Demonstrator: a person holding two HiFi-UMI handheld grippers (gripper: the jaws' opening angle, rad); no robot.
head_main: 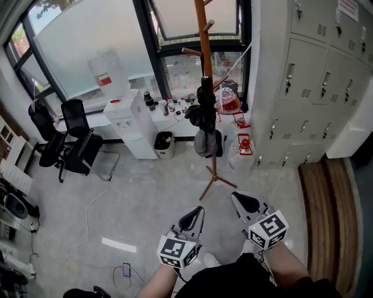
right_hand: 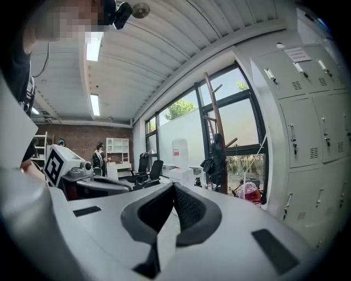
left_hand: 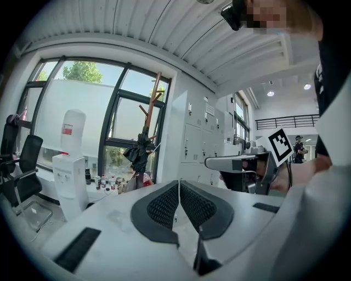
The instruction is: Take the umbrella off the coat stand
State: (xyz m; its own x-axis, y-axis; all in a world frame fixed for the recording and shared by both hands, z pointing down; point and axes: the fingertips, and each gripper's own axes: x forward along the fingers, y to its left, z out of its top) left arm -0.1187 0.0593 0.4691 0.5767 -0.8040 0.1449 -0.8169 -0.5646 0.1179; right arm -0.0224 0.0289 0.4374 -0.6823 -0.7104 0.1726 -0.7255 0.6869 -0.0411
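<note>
1. Water bottle [head_main: 108,71]: red label, print too small to read. Locker notice [head_main: 348,8]: same.
2. L gripper [head_main: 200,208] & R gripper [head_main: 234,195]: side by side, approx level, jaws closed tip to tip, nothing held.
3. Black umbrella [head_main: 204,113] hangs on coat stand [head_main: 202,35], 12 o'clock from grippers, well apart.

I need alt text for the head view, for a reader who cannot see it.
A black umbrella hangs on a wooden coat stand, while the left gripper and right gripper, both shut and empty, are held well short of it. A water dispenser stands left, grey lockers right.
</note>
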